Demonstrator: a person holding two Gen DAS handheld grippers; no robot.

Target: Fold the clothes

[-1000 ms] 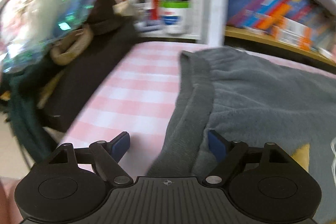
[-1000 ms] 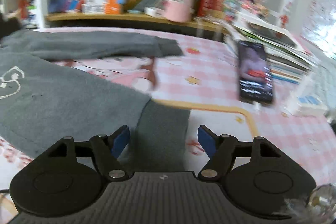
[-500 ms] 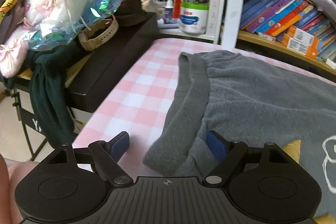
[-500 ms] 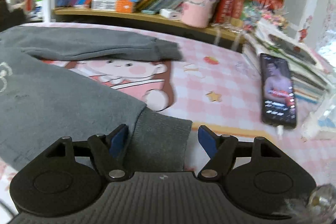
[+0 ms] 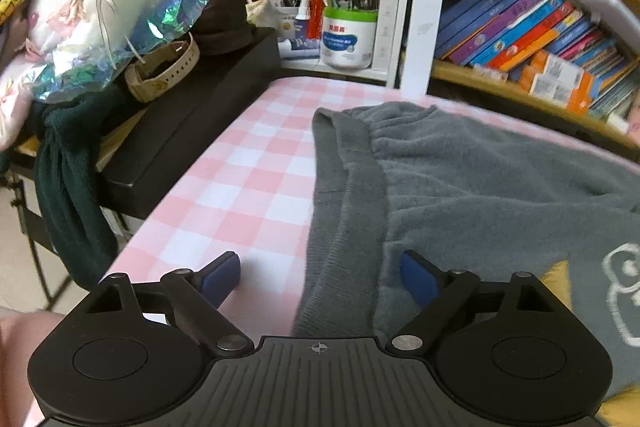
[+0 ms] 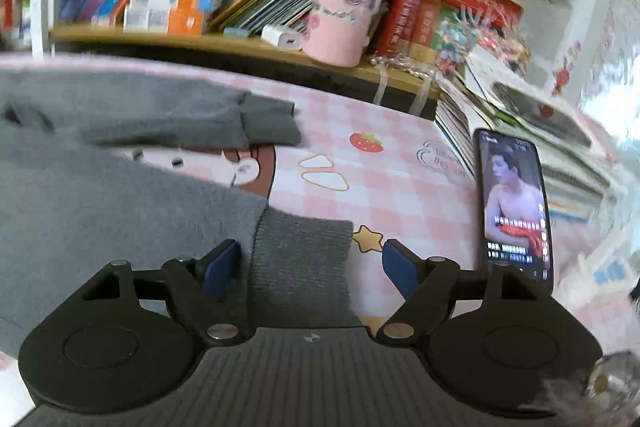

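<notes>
We found the grey sweater [image 5: 500,187] spread flat over the pink checked tablecloth [image 5: 248,187], its fleecy body soft and matte, its ribbed hem [image 5: 344,211] running along the cloth's left side, and a white embroidered outline [image 5: 624,291] showing near the right edge of the left wrist view. One sleeve lay across the far side, and the nearer ribbed cuff [image 6: 300,255] rested toward the front edge. Our left gripper [image 5: 320,275] stood wide apart, released, straddling the hem. Our right gripper [image 6: 312,267] was likewise spread, holding nothing, its blue pads [image 6: 218,267] flanking the cuff. A phone [image 6: 516,207] lay propped near the cloth's right edge.
</notes>
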